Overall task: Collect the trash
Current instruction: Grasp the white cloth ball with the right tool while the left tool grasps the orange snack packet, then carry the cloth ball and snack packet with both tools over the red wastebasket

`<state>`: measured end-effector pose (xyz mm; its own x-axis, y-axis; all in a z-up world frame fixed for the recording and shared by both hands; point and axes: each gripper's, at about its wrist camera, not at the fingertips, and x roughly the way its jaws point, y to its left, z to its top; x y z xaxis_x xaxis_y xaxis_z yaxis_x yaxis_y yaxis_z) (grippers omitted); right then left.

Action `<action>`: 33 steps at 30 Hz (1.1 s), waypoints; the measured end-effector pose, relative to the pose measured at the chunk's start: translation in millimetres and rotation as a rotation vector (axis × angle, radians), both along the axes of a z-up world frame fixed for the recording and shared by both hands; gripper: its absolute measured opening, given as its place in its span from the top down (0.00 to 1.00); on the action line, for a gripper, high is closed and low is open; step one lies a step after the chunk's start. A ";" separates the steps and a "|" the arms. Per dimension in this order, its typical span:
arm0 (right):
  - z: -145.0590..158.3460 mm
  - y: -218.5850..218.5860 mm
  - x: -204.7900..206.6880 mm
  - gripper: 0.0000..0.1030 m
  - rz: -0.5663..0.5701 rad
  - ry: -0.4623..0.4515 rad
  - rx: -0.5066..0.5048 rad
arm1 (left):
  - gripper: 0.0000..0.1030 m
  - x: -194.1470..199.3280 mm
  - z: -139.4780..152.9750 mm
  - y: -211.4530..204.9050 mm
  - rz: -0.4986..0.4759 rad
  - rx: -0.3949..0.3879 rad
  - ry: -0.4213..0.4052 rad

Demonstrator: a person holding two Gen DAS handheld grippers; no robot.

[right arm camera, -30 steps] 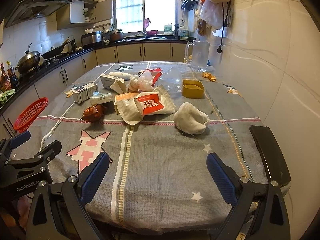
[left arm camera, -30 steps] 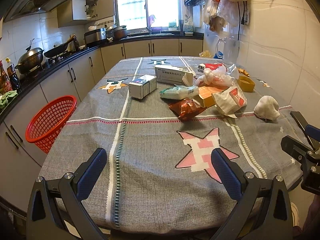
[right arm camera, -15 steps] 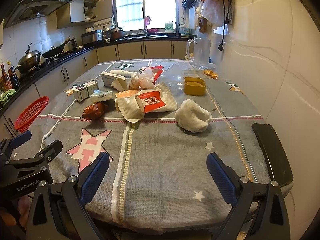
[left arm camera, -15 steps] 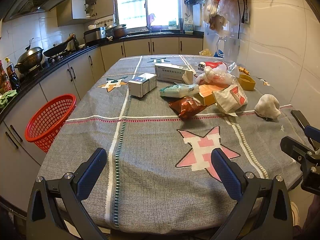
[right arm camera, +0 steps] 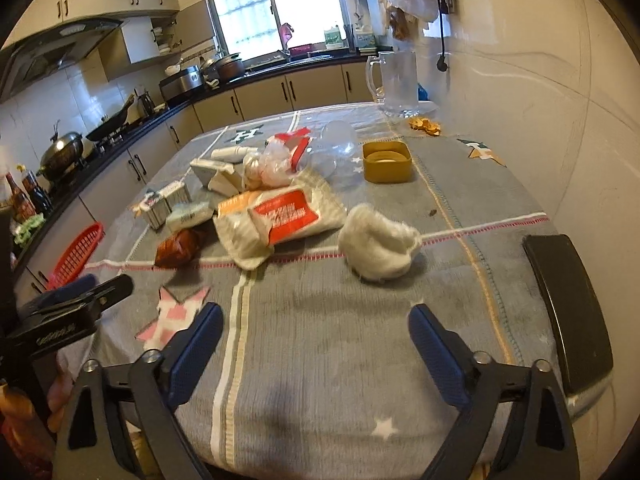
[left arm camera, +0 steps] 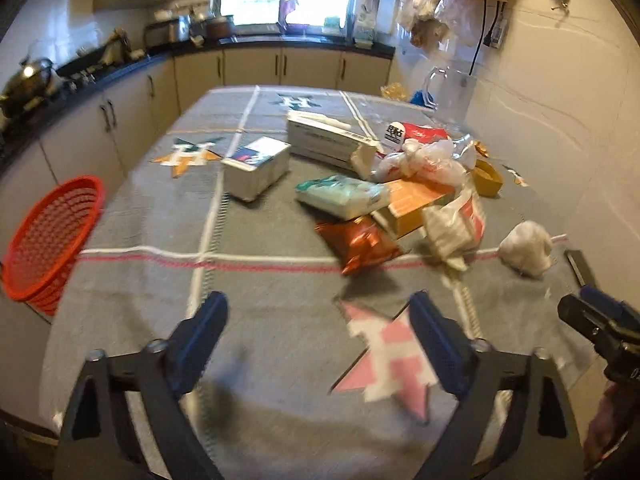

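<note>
A heap of trash lies mid-table: a brown snack bag (left arm camera: 360,242) (right arm camera: 178,246), a white-and-red wrapper (right arm camera: 280,216) (left arm camera: 456,224), a pale green pack (left arm camera: 344,196), two white boxes (left arm camera: 256,166) (left arm camera: 328,142), knotted plastic bags (left arm camera: 424,160) and a crumpled white wad (right arm camera: 378,248) (left arm camera: 524,246). A red basket (left arm camera: 48,236) (right arm camera: 78,254) hangs off the table's left edge. My left gripper (left arm camera: 316,336) is open and empty above the near table, short of the snack bag. My right gripper (right arm camera: 316,340) is open and empty, just short of the white wad.
A grey patterned cloth (right arm camera: 320,360) covers the table. A yellow tub (right arm camera: 386,160), a clear cup (right arm camera: 334,148) and a glass jug (right arm camera: 398,82) stand at the far right. A black phone (right arm camera: 568,308) lies at the right edge. The wall runs close on the right.
Both grippers have moved forward over the table toward the trash heap. The right view has tilted and drawn closer to the white wad. Jaws stay open.
</note>
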<state>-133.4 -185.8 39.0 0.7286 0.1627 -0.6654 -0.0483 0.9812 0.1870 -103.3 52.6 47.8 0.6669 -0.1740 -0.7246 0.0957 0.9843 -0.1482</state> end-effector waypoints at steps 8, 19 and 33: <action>12.7 -39.5 40.7 0.11 0.004 0.000 0.058 | 0.37 50.6 0.9 -24.3 -0.027 -0.046 0.096; -21.4 -57.0 85.0 0.15 0.019 0.106 0.133 | 0.46 78.8 -27.7 -39.0 -0.020 0.033 0.169; -28.5 -56.4 73.9 0.53 0.011 0.118 0.154 | 0.65 51.5 -19.1 -38.9 -0.054 0.042 0.087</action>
<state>-59.5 -242.2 10.5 0.6446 0.2767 -0.7126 -0.0280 0.9401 0.3397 -51.7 13.7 28.7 0.5916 -0.1757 -0.7869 0.1369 0.9837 -0.1168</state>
